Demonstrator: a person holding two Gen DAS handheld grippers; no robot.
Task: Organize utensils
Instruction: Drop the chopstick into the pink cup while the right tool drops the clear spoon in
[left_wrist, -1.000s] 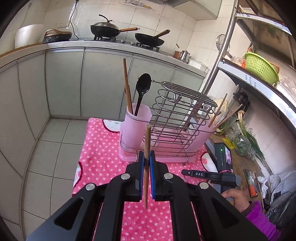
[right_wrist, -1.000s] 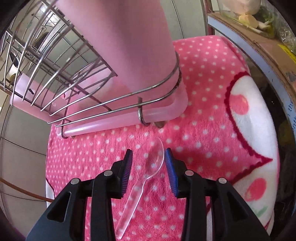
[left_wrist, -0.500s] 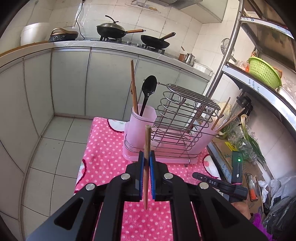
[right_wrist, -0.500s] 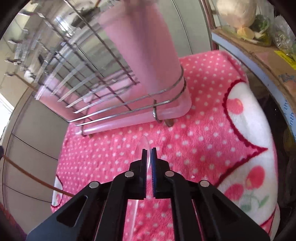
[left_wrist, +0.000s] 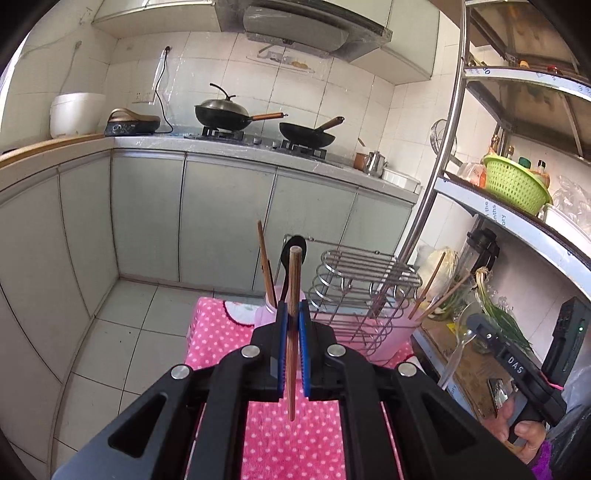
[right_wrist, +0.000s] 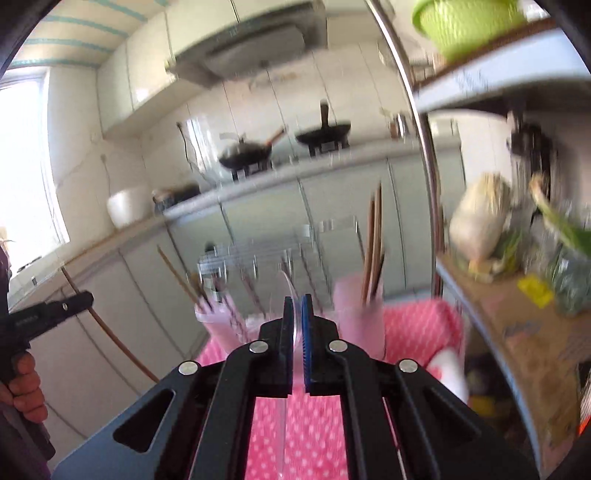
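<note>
Right gripper pinched tight on clear plastic spoon — bowl up above the pads, handle hanging below over pink dotted cloth. Ahead, blurred: wire rack with pink cups, brown chopsticks upright in right cup. Far left — left gripper holding a chopstick, person's hand beneath.
</note>
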